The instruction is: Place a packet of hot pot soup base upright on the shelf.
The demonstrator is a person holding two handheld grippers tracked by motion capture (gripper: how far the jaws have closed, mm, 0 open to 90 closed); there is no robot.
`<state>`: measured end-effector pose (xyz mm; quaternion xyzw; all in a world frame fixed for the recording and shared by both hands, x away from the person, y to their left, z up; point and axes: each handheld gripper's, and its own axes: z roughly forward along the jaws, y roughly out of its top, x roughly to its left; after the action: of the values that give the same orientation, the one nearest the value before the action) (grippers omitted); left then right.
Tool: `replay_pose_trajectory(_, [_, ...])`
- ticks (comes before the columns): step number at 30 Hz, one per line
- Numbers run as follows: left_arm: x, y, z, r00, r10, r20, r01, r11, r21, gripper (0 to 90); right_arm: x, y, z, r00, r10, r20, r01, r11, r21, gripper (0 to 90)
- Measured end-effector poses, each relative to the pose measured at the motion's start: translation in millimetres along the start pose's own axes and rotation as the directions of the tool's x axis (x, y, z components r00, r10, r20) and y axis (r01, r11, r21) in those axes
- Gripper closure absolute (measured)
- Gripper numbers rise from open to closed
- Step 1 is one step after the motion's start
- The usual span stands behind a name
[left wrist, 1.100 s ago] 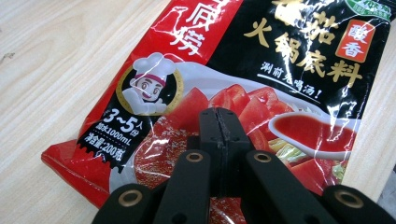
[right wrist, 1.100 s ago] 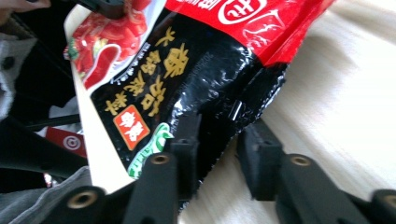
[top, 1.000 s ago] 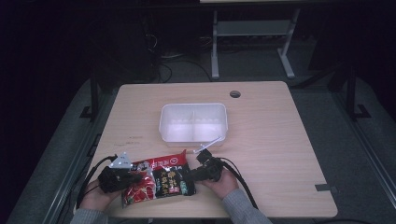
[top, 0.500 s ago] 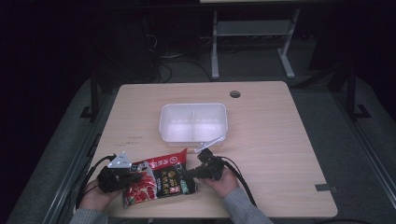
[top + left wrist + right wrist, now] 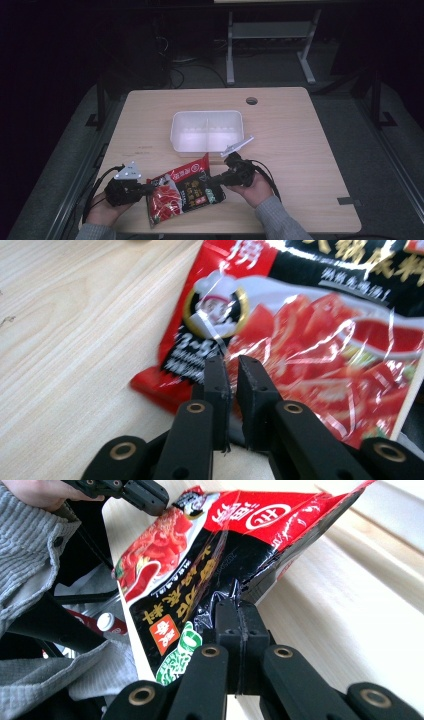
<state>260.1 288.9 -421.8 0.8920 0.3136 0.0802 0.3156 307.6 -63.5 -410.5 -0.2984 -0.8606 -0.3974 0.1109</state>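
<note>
Lifted since a second ago: the right hand-held gripper (image 5: 239, 611) raises the sauce packet's (image 5: 184, 194) edge off the surface (image 5: 310, 165).
Its jaws are clamped on that edge; the left hand-held gripper (image 5: 231, 371), jaws just opening to a narrow gap, seems barely on the opposite corner, near the white tray (image 5: 180, 141).

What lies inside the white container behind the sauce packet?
The white container looks empty, its two compartments split by a central divider. Its near wall hides a strip of the floor, so something small and flat there cannot be ruled out.
</note>
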Motion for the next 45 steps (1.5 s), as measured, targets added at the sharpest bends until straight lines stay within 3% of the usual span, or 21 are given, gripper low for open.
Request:
replay_pose_trajectory(8, [-1.4,5.4,2.0,0.9993,-0.002,0.037,0.002,0.9998,-0.020,77.3,2.2,2.9,-31.5,0.9985,-0.042,0.035,0.041,0.999,0.004,89.9])
replay_pose_trajectory(13, [-5.8,12.2,9.5,0.9973,0.003,0.074,-0.002,0.9999,-0.013,68.7,2.9,6.9,-49.5,0.9963,-0.075,0.042,0.074,0.997,0.014,89.9])
replay_pose_trajectory(20, [-13.4,32.1,21.1,0.9902,0.030,0.137,-0.025,0.9992,-0.032,48.7,6.5,17.6,-73.3,0.9904,-0.132,0.040,0.130,0.990,0.053,89.9])
replay_pose_trajectory(25, [-20.9,49.4,38.2,0.9783,0.053,0.200,-0.049,0.9985,-0.024,36.2,13.9,27.0,-97.4,0.9808,-0.187,0.054,0.182,0.980,0.082,90.0])
replay_pose_trajectory(26, [-22.0,53.5,42.0,0.9744,0.057,0.218,-0.053,0.9983,-0.025,36.2,13.9,27.0,-97.4,0.9808,-0.187,0.054,0.182,0.980,0.082,90.0])
replay_pose_trajectory(27, [-24.9,62.4,49.5,0.9658,0.062,0.252,-0.056,0.9980,-0.031,34.4,15.9,29.3,-104.9,0.9777,-0.201,0.063,0.195,0.977,0.086,90.0])
replay_pose_trajectory(28, [-24.9,62.4,49.5,0.9658,0.062,0.252,-0.056,0.9980,-0.031,32.9,15.9,29.3,-104.9,0.9777,-0.201,0.063,0.195,0.977,0.086,90.0])
replay_pose_trajectory(30, [-28.6,72.8,56.8,0.9567,0.070,0.283,-0.061,0.9974,-0.038,32.1,17.2,31.0,-112.1,0.9756,-0.210,0.063,0.205,0.975,0.089,90.0])
replay_pose_trajectory(39, [-39.6,107.5,75.5,0.9338,0.104,0.342,-0.086,0.9940,-0.066,28.2,22.7,39.1,-143.9,0.9667,-0.246,0.070,0.238,0.966,0.101,90.0])
replay_pose_trajectory(45, [-45.2,119.8,83.8,0.9171,0.116,0.381,-0.092,0.9924,-0.082,28.3,29.7,44.1,-149.0,0.9599,-0.275,0.052,0.269,0.958,0.098,90.0])
